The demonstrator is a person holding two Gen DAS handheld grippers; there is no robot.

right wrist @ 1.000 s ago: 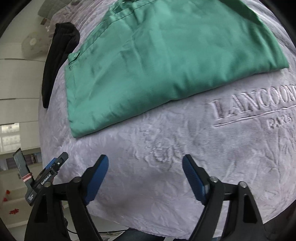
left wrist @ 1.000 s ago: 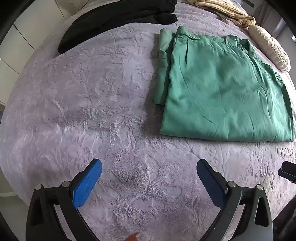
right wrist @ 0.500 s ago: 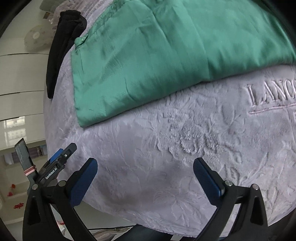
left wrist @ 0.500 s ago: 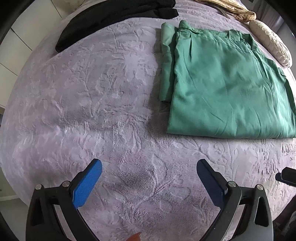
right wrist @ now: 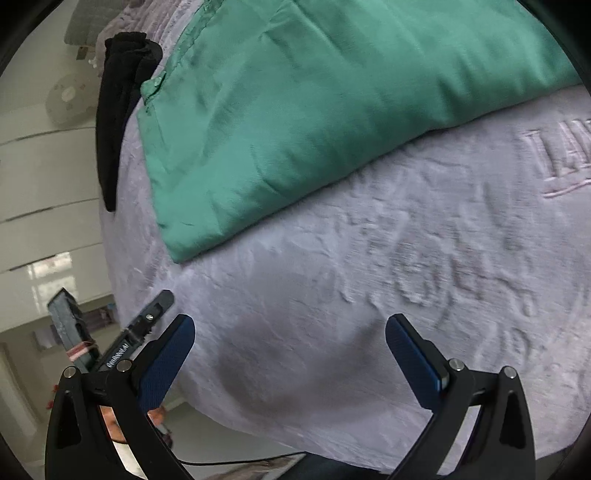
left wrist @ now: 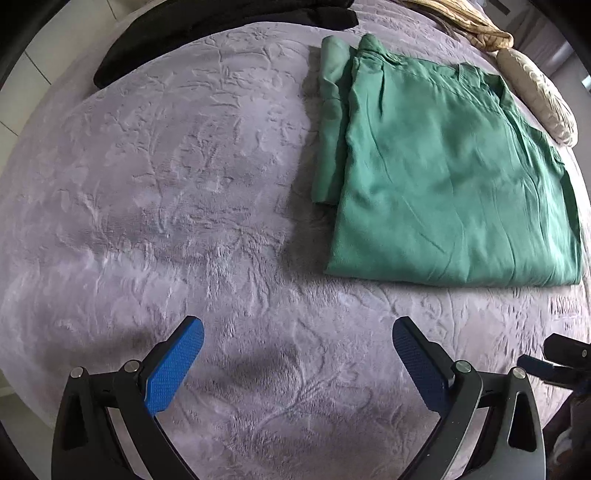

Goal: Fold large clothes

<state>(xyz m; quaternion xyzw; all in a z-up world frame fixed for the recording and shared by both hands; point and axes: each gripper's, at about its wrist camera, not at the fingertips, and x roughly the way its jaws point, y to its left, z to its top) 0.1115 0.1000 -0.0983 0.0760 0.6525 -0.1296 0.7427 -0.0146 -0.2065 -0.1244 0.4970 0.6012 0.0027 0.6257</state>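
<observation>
Lilac bedspread (left wrist: 184, 177): plush, embossed with flowers, soft underlay. Green garment (left wrist: 443, 177) lies flat on bedspread, already folded into rectangle, narrow strip poking out along one side. Cloth looks thin, light, limp, slightly slick; likely slides and sags, so pinch at corners of near folded edge. Black clothes (left wrist: 207, 29) at far edge of bedspread. Left gripper (left wrist: 297, 354) wide open, empty, over bedspread. Right gripper (right wrist: 290, 350) wide open, empty too.

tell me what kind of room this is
Most likely a bedroom. A bed covered with a lilac embossed blanket fills both views, pillows lie at its far end, and clothes rest on it: a folded green garment and a black one.
</observation>
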